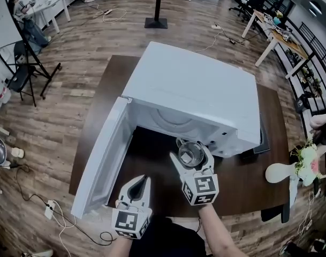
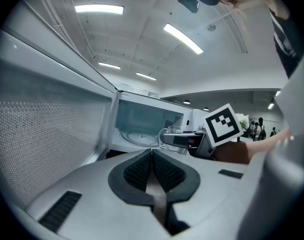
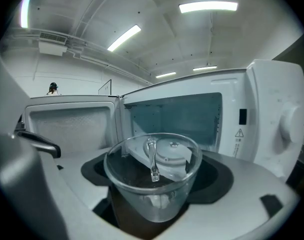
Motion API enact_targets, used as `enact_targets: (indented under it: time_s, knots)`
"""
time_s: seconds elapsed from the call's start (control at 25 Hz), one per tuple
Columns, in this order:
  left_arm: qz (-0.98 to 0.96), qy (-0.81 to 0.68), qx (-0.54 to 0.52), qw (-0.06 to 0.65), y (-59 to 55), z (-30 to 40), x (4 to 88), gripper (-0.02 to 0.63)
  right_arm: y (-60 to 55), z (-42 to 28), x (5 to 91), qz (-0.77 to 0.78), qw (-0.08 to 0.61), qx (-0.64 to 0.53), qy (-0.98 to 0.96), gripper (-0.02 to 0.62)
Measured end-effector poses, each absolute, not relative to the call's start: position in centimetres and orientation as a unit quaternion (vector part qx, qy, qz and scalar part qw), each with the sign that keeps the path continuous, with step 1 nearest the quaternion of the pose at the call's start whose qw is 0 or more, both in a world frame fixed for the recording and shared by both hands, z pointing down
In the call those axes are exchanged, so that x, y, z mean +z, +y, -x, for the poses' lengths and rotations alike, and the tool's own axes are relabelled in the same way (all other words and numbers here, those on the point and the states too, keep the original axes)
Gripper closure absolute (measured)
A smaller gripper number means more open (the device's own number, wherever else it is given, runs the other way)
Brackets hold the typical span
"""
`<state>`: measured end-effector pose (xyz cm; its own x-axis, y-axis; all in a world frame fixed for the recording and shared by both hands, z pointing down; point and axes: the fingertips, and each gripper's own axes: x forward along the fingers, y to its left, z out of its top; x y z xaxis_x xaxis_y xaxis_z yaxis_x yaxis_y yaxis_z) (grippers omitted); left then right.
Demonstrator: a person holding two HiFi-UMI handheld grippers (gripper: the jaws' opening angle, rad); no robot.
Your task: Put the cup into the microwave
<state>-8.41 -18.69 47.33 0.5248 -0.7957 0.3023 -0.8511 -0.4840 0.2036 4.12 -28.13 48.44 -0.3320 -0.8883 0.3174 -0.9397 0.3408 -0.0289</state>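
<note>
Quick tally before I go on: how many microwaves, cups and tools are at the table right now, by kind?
microwave: 1, door open
cup: 1, held in the right tool
tools: 2, the right tool and the left tool, which is shut and empty
Total: 4

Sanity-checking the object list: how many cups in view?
1. A clear glass cup is gripped in the right tool, just in front of the open microwave. The left tool is shut, empty. Far desks are too small to check.
</note>
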Motion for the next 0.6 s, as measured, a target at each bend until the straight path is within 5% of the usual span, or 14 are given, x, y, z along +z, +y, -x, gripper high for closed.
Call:
enact_targets:
  time_s: [0.6]
  knots:
    - [-0.853, -0.484, 0.08, 0.177, -20.9, 8.3, 48.2, 0.6, -34.3, -2.0, 47.8, -0.546, 0.135, 0.065, -0.825, 0.212]
